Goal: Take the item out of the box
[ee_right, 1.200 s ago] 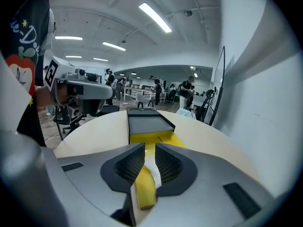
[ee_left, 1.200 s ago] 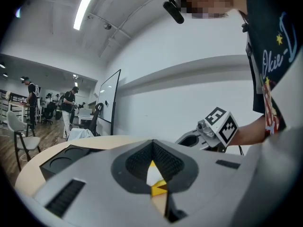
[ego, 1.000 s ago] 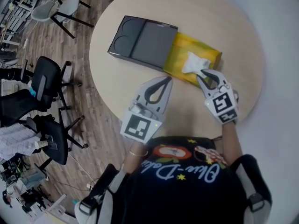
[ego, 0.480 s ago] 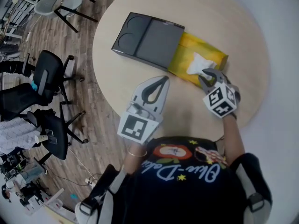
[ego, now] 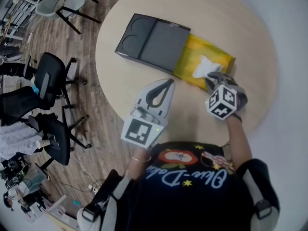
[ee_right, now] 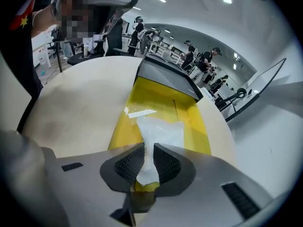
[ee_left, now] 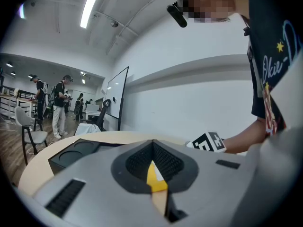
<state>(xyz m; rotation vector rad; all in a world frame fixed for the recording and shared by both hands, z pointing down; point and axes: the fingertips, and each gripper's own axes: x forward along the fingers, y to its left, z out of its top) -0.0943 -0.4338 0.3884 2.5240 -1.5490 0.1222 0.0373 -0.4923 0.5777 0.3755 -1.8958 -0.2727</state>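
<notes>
On the round table (ego: 216, 13), toward the person's right, a yellow box (ego: 195, 47) lies drawn out of its dark sleeve (ego: 159, 37). The item (ego: 204, 67), a thin white crumpled pouch or sheet, sits over the box's open end, the end nearest the person. The right gripper (ee_right: 148, 148) is clenched on the item's narrow near end, with the white material pinched between the ribbed pads (ee_right: 130, 162). From that grip the item runs straight ahead along the line of the jaws and broadens toward its far end, which rests over the yellow floor of the box. Its long axis therefore matches that of the box, pointing away from the person and toward the sleeve. Whether the far end has come clear of the yellow surface cannot be told. The left gripper (ego: 167, 82) hangs over bare table just beside the box's near left corner, its jaws closed on nothing; the yellow seen through its opening is the box beyond. The right gripper is plainly the nearer one and already has the item. Judged from this, the coming move is a lift and a draw back toward the person, along the item's own length. The loose far end is likely to trail behind and may drag on the box wall.
</notes>
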